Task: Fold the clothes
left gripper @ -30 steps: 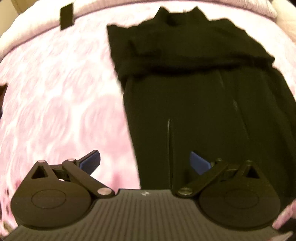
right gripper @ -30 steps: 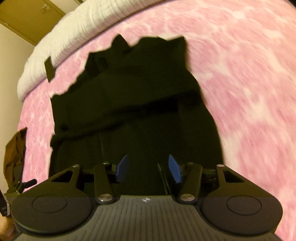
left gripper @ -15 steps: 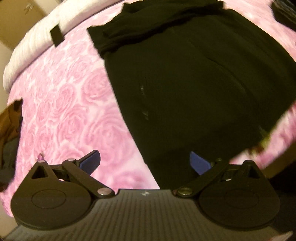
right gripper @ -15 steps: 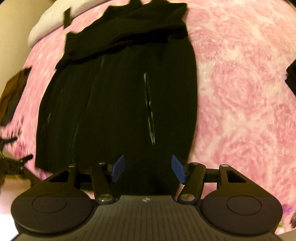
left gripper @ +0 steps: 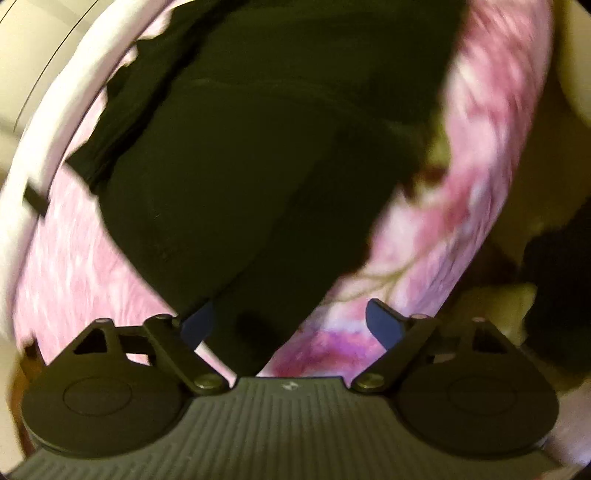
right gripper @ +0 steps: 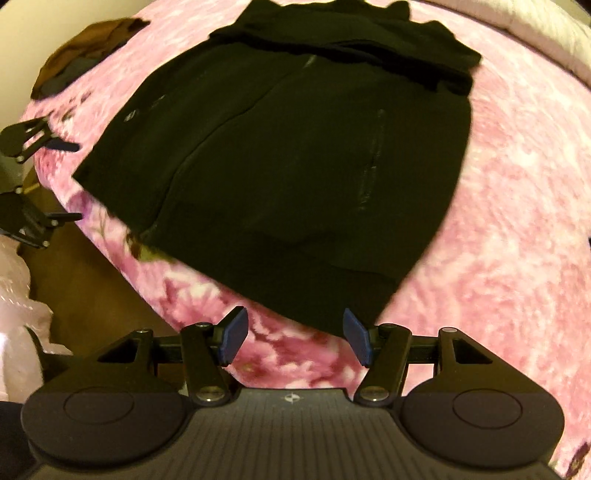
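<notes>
One black garment (right gripper: 288,147) lies flat on the bed's pink rose blanket (right gripper: 509,192), hem toward you, collar end at 12 o'clock. Your left gripper (left gripper: 291,325) has just been closing its jaws; they're released, hem corner between them, not pinched. Your right gripper (right gripper: 291,336) sits at the hem's other corner, jaws released, only blanket between them. Around it: one brown clothes pile (right gripper: 88,44) at 10 o'clock, one white quilt (right gripper: 546,26) at 1 o'clock. Nothing lies on the garment.
</notes>
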`<state>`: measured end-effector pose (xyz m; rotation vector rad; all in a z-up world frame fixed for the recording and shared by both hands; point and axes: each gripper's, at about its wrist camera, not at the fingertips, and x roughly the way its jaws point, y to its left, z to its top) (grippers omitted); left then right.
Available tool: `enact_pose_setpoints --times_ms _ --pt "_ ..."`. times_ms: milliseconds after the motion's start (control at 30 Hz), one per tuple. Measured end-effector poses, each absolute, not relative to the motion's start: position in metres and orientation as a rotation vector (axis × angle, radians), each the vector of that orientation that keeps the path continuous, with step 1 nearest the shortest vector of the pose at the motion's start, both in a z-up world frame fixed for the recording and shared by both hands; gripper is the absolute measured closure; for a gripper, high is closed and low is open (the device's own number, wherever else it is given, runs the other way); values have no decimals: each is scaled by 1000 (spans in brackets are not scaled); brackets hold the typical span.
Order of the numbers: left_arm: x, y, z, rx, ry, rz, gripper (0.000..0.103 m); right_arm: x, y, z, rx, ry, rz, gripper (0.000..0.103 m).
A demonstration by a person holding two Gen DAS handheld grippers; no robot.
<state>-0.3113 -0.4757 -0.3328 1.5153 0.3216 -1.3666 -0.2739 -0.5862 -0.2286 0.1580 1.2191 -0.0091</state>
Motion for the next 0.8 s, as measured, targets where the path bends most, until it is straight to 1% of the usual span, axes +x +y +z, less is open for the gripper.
enact_pose_setpoints --times_ms 33,67,100,200,300,433,467,567,633,667,700,767,800 --pt "-312 -473 -341 1533 268 -1374 16 -274 -582 -234 136 1215 -9 43" --pt "-311 -471 -345 1534 218 -1386 10 -273 -577 -240 110 1212 -8 43" --pt "-310 -468 -347 1536 177 -1396 7 -273 -572 -246 84 1209 -7 43" --pt "-303 -455 -349 1561 61 -1449 9 -273 -565 -257 28 1202 -4 43" --pt "-284 -448 -347 1569 52 -1457 13 -275 -560 -261 -13 1188 -4 43" --pt "-262 -442 -352 1625 -20 -1459 12 -274 -553 -261 -33 1165 -13 43" --pt "-263 -443 -353 1644 -60 -1470 9 -273 -551 -261 -35 1162 -13 43" --pt "-271 -445 -358 1704 -219 -1491 10 -271 -543 -262 -49 1154 -11 43" --pt "-273 -450 -355 1678 -257 -1486 16 -271 -537 -263 -80 1150 -4 43" --pt "-273 -451 -352 1656 -262 -1483 29 -271 -533 -264 -108 1148 -2 43" --pt "-273 -453 -350 1635 -267 -1479 51 -272 -530 -266 -140 1144 2 43" --pt "-272 -455 -342 1590 -245 -1482 69 -274 -522 -269 -215 1131 19 43" --pt "-272 -457 -339 1568 -233 -1485 74 -275 -518 -270 -252 1122 34 43"
